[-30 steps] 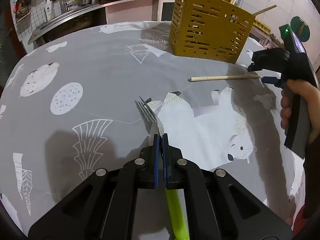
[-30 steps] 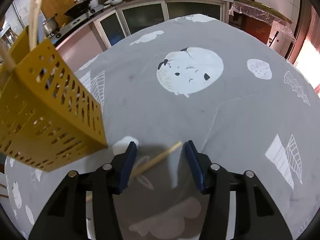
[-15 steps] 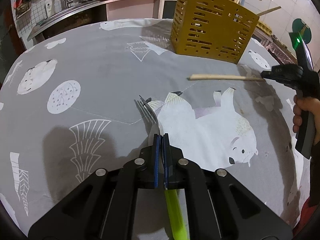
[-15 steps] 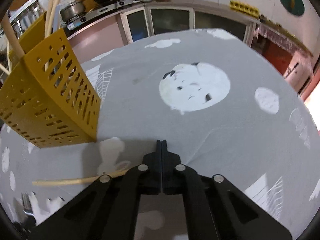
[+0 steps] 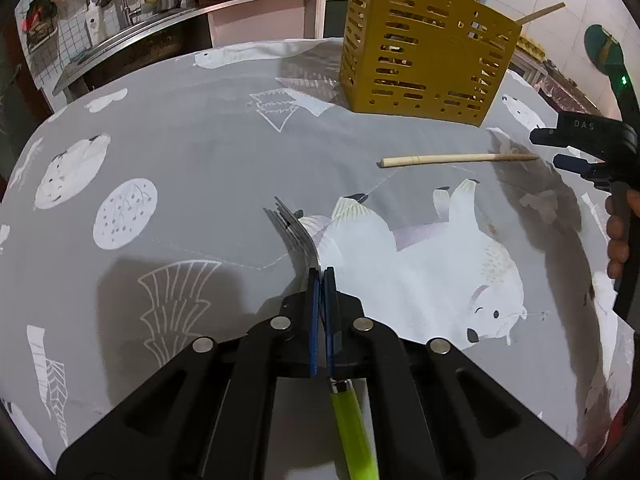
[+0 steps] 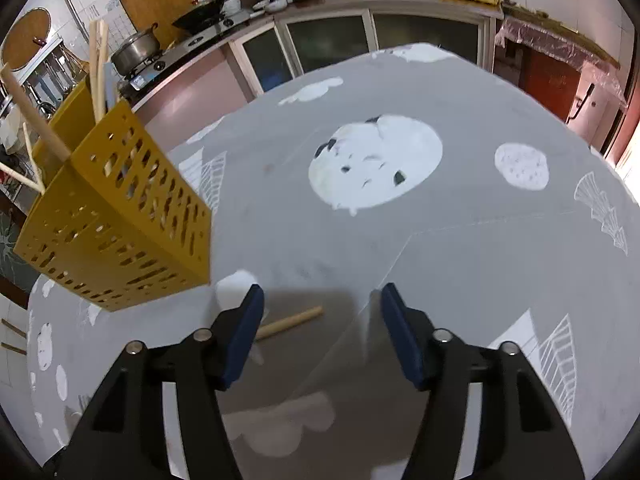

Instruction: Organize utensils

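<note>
The left gripper (image 5: 322, 276) is clamping a fork (image 5: 294, 236) between its blue pads, which are pressed together with only the metal neck of the fork between them. The fork's tines are pointing forward and slightly left above the grey printed tablecloth (image 5: 192, 168), while its lime-green handle is trailing back beneath the gripper body toward the lower edge of the left wrist view.

The right gripper (image 6: 322, 320) is standing with its fingers spread wide and nothing between the pads. One end of a wooden chopstick (image 6: 290, 323) is lying on the cloth in the gap, just beside the left pad, with the rest running out of sight behind that finger. In the left wrist view the same chopstick (image 5: 456, 158) is lying flat on the cloth, its thin end pointing at the right gripper (image 5: 560, 148), which is sitting at the right edge of the frame and is being held by a hand (image 5: 618, 236). Whether the pads are touching the chopstick cannot be told.

A yellow slotted utensil basket (image 5: 424, 68) is standing upright on the cloth beyond the chopstick, near it but apart. Several chopsticks are sticking up out of its top. In the right wrist view the basket (image 6: 120, 216) is sitting to the left of the open fingers.

A kitchen counter with a stove and pots (image 6: 136, 46) is running along the background.
</note>
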